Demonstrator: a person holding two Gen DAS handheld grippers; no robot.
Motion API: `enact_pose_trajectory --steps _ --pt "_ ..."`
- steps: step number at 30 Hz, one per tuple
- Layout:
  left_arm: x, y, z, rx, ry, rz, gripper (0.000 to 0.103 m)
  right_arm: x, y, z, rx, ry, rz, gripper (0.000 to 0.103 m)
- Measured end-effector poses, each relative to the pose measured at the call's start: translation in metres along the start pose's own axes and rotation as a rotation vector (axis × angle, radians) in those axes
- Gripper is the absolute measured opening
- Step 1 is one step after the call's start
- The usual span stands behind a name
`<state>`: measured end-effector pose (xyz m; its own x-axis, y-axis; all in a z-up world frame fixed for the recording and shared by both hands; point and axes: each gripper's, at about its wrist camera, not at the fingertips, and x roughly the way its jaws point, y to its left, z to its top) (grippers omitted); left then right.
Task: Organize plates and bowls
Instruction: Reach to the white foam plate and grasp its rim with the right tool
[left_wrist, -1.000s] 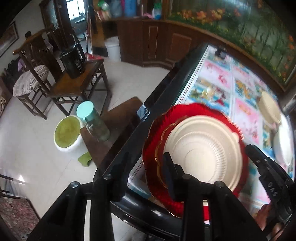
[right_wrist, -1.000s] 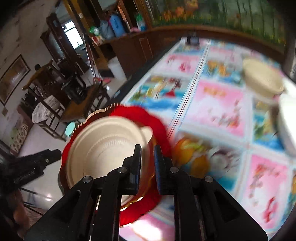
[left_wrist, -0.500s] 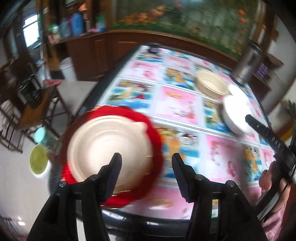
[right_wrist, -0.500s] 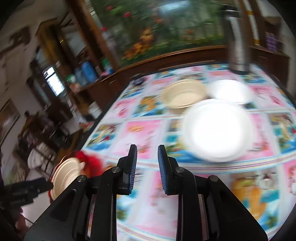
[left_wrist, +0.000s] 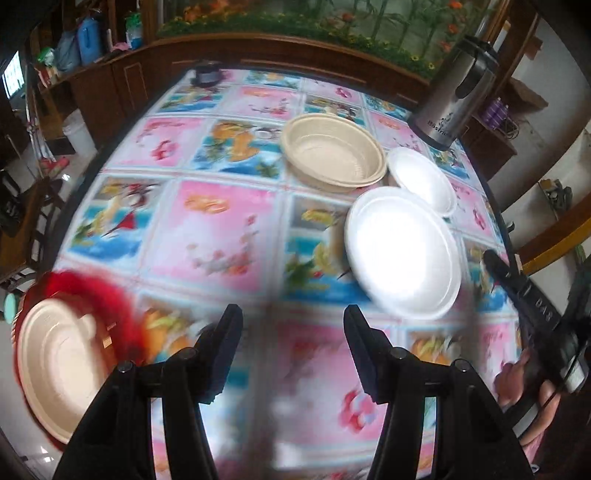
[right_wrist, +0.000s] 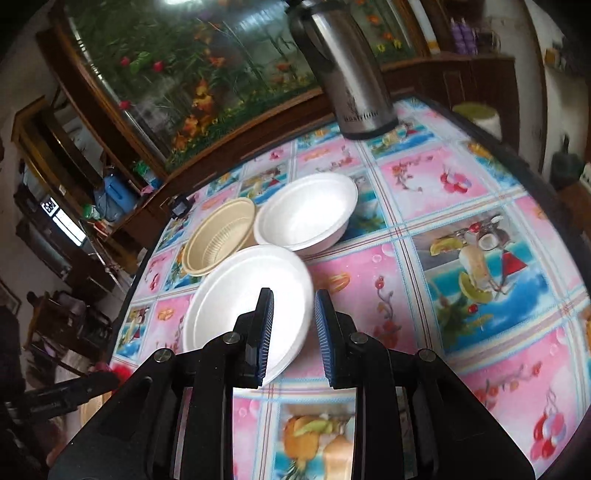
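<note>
Left gripper: jaws spread wide, nothing between them, positioned above the patterned tablecloth. Right gripper: jaws parted with a narrow gap, holding nothing; the near rim of the white plate lies just in front of and between the blue-padded fingers, contact not discernible.

Item positions, right wrist view:
- White plate: flat on the tablecloth, nearest the gripper
- White bowl: just behind the plate, upright
- Beige bowl: left of the white bowl, touching or nearly touching it
- Steel thermos: upright at the far table edge

Left wrist view: the beige plate rests on the red plate at the near left table edge; both blurred
</note>
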<state>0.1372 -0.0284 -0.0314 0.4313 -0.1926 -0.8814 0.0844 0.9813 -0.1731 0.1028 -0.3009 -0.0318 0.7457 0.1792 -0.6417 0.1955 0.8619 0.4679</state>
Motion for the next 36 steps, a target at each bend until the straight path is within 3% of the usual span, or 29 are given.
enact_pose_trajectory --steps 5,16,22,29,33,36 --pt "0.03 -0.018 0.024 -0.014 0.022 0.029 0.057 0.024 -0.013 0.007 0.029 0.037 0.036 0.023" --pt "0.068 -0.03 0.048 -0.041 0.07 -0.038 0.057 0.054 -0.026 -0.001 0.098 0.122 0.183 0.023" --pt "0.082 -0.036 0.046 -0.047 0.106 -0.052 0.057 0.061 -0.022 -0.004 0.096 0.14 0.184 0.023" --pt "0.085 -0.037 0.043 -0.054 0.091 -0.04 0.057 0.067 -0.028 -0.003 0.134 0.145 0.169 0.023" --pt "0.084 -0.035 0.042 -0.064 0.067 -0.023 0.054 0.066 -0.028 -0.004 0.136 0.128 0.16 0.023" --pt "0.084 -0.036 0.042 -0.064 0.063 -0.015 0.045 0.066 -0.027 -0.004 0.135 0.132 0.157 0.023"
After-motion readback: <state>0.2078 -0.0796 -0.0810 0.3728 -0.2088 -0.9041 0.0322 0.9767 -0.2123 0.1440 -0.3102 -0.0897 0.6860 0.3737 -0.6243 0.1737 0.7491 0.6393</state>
